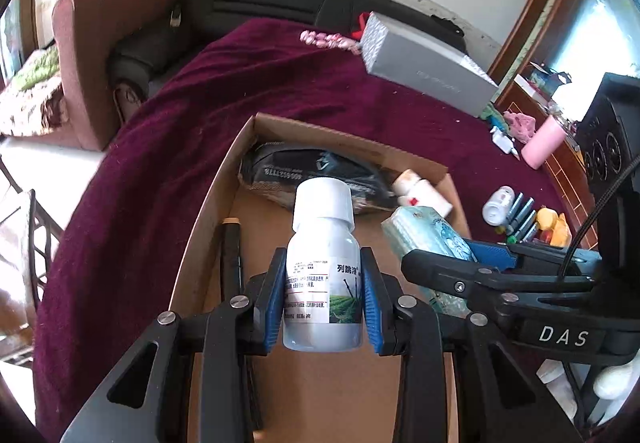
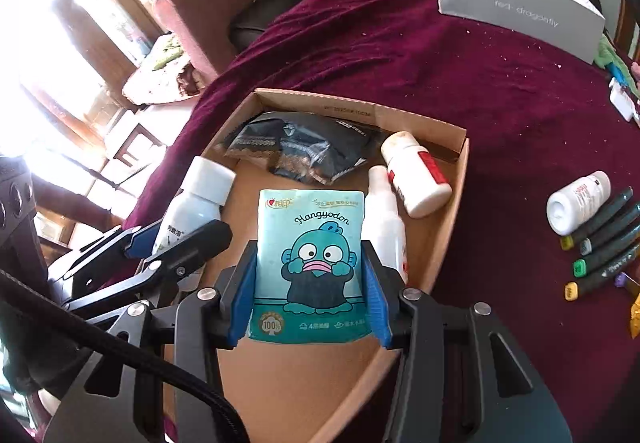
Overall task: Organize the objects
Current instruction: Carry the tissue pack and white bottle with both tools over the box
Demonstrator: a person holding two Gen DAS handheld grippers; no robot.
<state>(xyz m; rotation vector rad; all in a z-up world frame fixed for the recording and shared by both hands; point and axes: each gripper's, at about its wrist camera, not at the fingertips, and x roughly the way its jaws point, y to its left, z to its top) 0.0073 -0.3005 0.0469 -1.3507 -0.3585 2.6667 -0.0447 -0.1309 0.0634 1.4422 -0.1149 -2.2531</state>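
Left wrist view first: I am holding the left gripper [image 1: 323, 299] over the near half of the open brown cardboard box [image 1: 240, 147], its blue pads pinching the small white plastic bottle with a white screw cap and printed label [image 1: 323, 267] by the sides of its body. That bottle's long axis is running straight out along the fingers, cap pointing away toward the box's far wall and base back toward the camera. Just to its right, in the right wrist view, the right gripper [image 2: 310, 283] is pinching the flat teal tissue pack printed with a cartoon fish [image 2: 311, 267] across its width, long axis also lying along the fingers, top edge toward the far wall. Both held things are hanging above the box floor, side by side, so I judge the coming move to be a lowering with each hand onto the bare cardboard beneath it.

Beyond the pack, a slim white bottle [image 2: 386, 219] and a white bottle with a red label [image 2: 416, 179] are lying along the box's right wall. A crumpled black foil pouch [image 2: 304, 151] is filling the far end. Outside, on the maroon cloth [image 2: 500, 103], markers [image 2: 600, 243] are waiting near the right edge.
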